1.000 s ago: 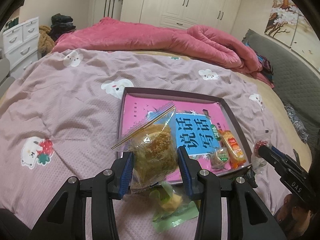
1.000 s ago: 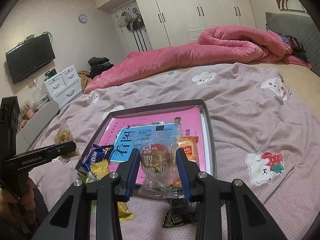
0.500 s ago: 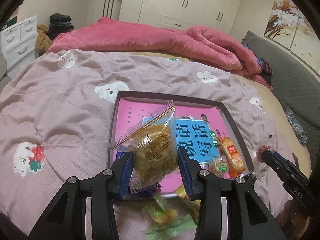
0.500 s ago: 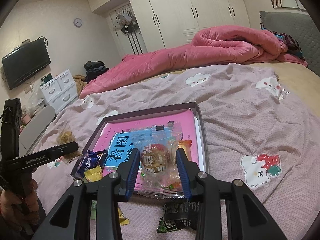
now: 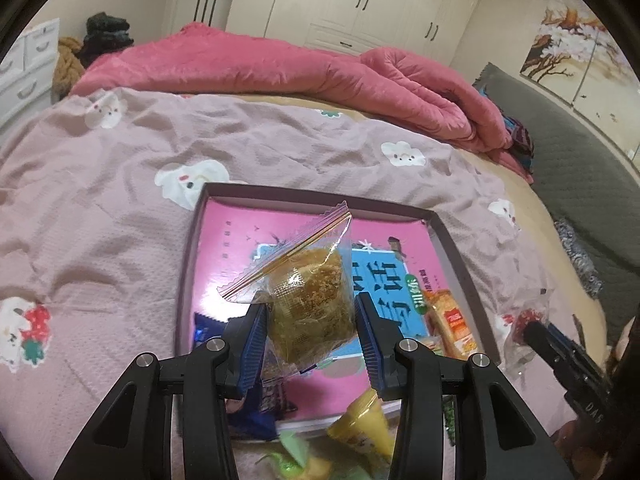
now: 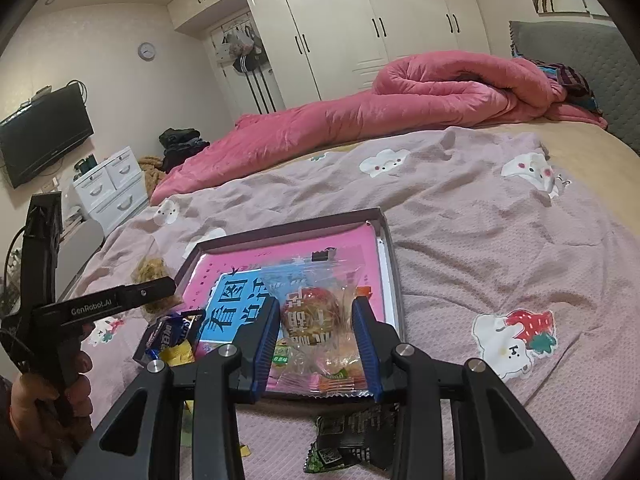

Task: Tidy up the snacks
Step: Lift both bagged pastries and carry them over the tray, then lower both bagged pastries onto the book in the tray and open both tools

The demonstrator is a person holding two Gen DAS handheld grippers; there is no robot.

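- The left tongs [image 5: 310,334] are clamped on a clear packet holding a golden, floss-topped cake [image 5: 310,300]; its crimped seal sticks up and away from the pads, so the packet's long axis runs along the tongs, pointing to the far side.
- That packet hangs over the near-left part of the tray [image 5: 320,196], a shallow dark-rimmed box on the bed [image 5: 100,220] with a pink and blue book cover lying in it. As I judge it, the coming move is simply a lowering: the open pink floor lies just beyond and below the packet.
- The right tongs [image 6: 316,338] are closed narrow on a clear packet with a reddish round pastry [image 6: 314,314], held above the tray's near-right edge, beside an orange packet [image 5: 452,320] already lying inside.
- Both hands look about equally near the tray; the left has more bare floor ahead of it.
- Loose snacks crowd the near rim: a blue wrapper [image 6: 168,330], a yellow one [image 5: 364,428], a green one [image 5: 292,452] and a dark packet [image 6: 352,440] on the pink cover.
- A rolled pink quilt [image 6: 400,100] lies far off, out of the way.
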